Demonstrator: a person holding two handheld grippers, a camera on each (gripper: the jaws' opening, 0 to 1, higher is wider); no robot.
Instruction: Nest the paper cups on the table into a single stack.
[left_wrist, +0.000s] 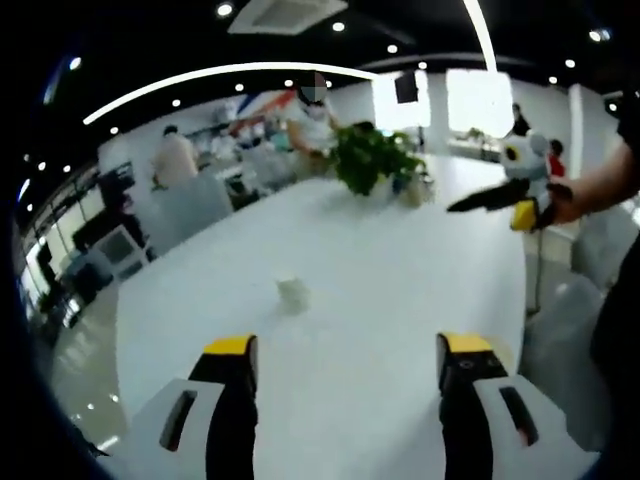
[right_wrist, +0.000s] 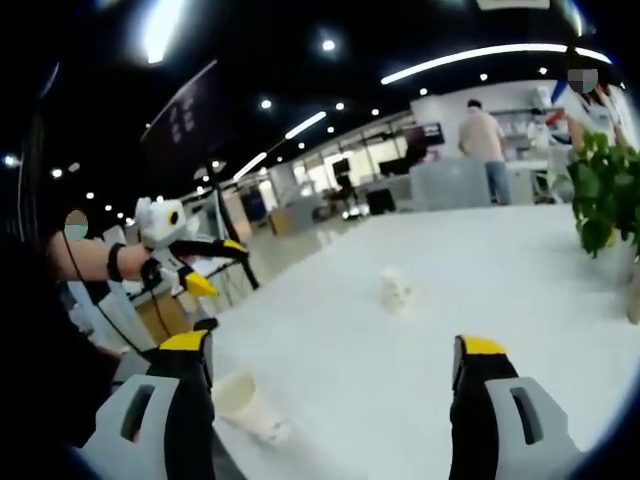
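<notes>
2 paper cups are waiting on my white table (right_wrist: 520, 300): the toppled cup (right_wrist: 245, 405) is lying just beside my right gripper (right_wrist: 335, 365), rim toward me; the upright cup (left_wrist: 292, 294) is standing farther off, ahead of my left gripper (left_wrist: 348, 350). Both are gaping, empty.

Bright ceiling lights, soft fisheye blur.

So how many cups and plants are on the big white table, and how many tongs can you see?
Paper cups: 2, one lying near the table edge and one further out on the table.
Potted plants: 1.
Tongs: 2, the left tongs and the right tongs, both open.
Total: 5
</notes>
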